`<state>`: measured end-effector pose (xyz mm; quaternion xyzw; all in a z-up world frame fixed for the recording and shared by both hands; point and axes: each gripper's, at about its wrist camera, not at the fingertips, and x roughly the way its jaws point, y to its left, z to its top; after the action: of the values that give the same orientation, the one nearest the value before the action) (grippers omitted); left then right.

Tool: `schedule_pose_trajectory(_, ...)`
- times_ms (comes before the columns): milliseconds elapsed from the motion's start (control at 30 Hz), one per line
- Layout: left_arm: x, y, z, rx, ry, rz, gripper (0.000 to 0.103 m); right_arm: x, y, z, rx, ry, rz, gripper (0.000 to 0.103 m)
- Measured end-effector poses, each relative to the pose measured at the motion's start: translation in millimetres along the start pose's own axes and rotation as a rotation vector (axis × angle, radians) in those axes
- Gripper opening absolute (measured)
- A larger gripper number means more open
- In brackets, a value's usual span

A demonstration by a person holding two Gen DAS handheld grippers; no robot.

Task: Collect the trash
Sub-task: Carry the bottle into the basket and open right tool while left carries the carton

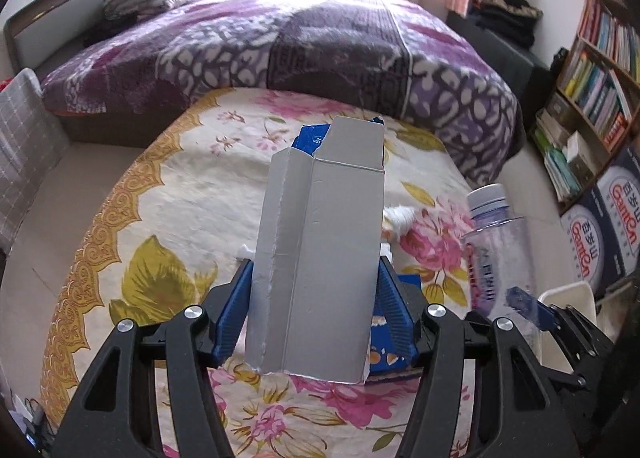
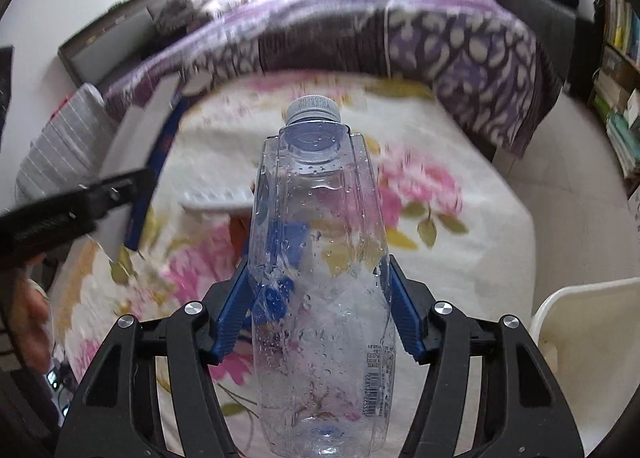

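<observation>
"GanTen" reads in red on the stacked boxes.

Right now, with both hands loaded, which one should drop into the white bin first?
Probably the right. Its gripper holds the clear bottle, and the white bin sits just to its right. The left gripper, holding the grey carton, is farther from it.

Each hand-held gripper, left and right, grips.
</observation>
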<state>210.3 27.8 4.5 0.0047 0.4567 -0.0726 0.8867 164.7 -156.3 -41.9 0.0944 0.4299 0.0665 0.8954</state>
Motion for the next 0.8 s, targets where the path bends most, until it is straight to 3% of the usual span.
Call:
schedule_pose_trajectory(400, -24, -16, -8, -0.008, -0.126, 0.079, 0.060, -42, 3, 7, 0.013, -0.184, -0.074, 0.060)
schedule_pose_trajectory(800, -33, -51, -17, 0.060, -0.161, 0.080, 0.060, -70, -18, 2, 0.067, -0.229, -0.123, 0.060)
